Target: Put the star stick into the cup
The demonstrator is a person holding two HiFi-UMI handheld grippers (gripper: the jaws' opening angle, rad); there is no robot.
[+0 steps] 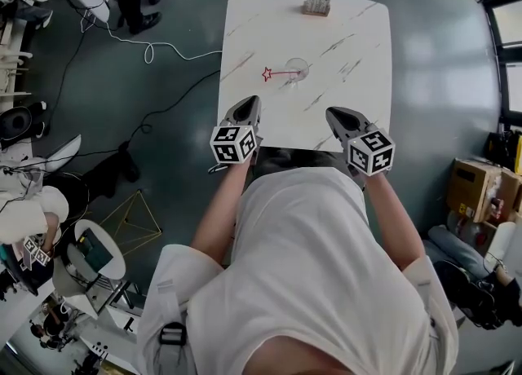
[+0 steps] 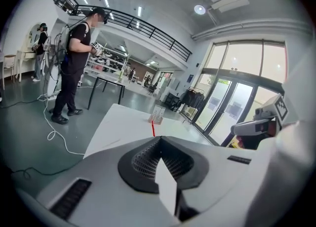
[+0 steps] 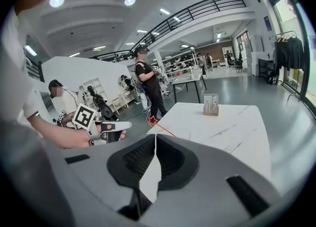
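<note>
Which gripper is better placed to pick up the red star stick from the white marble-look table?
Probably the left. The left gripper, shut and empty, is nearer the red star stick, whose star end lies on its side of the clear cup. The right gripper, also shut, would reach past the cup.

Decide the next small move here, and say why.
Probably open the left gripper and ease it toward the star stick. It and the right gripper are shut and empty near the table's front edge; the star points to the left gripper's side of the cup. Whether the tip already sits in the cup is unclear.
</note>
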